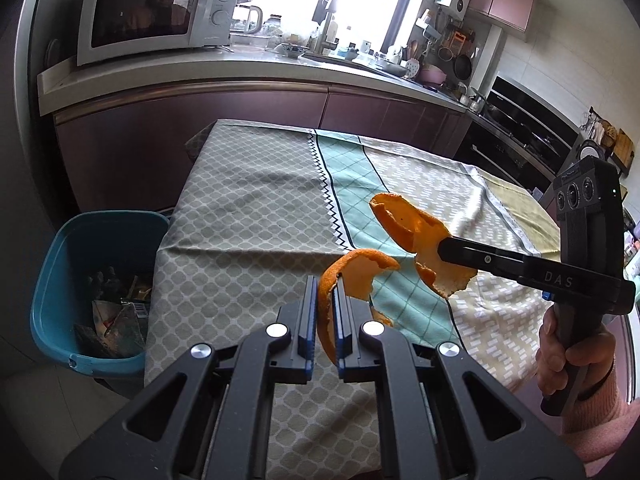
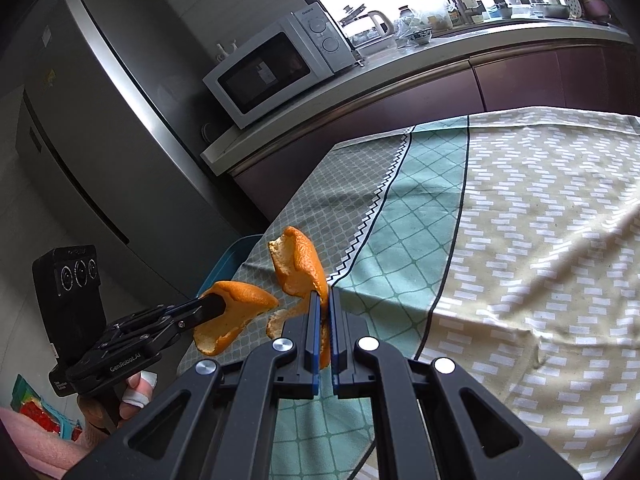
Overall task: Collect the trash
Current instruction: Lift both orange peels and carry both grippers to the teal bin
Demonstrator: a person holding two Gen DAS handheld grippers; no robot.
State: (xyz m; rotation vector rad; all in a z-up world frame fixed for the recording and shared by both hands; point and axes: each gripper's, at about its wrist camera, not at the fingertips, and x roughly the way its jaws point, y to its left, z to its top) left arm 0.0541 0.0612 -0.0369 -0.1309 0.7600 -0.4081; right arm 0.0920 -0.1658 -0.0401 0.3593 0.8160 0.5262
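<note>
Two curled pieces of orange peel hang above the patterned tablecloth (image 1: 248, 200). My left gripper (image 1: 325, 286) is shut on one peel (image 1: 356, 274), which arches up and to the right of its blue pads. To the right, my right gripper (image 1: 444, 249) is shut on the second peel (image 1: 400, 224). In the right wrist view, the right gripper (image 2: 325, 298) pinches its peel (image 2: 300, 268) upright, while the left gripper (image 2: 214, 303) holds the other peel (image 2: 240, 306) at the lower left. A blue trash bin (image 1: 52, 280) with wrappers inside stands on the floor by the table's left edge.
A counter with a white microwave (image 1: 156, 12) runs behind the table, a steel fridge (image 2: 100, 120) stands at the left, and a black oven (image 1: 520, 132) at the right. A person's hand (image 1: 568, 356) grips the right handle. The bin's rim (image 2: 234, 254) peeks past the table edge.
</note>
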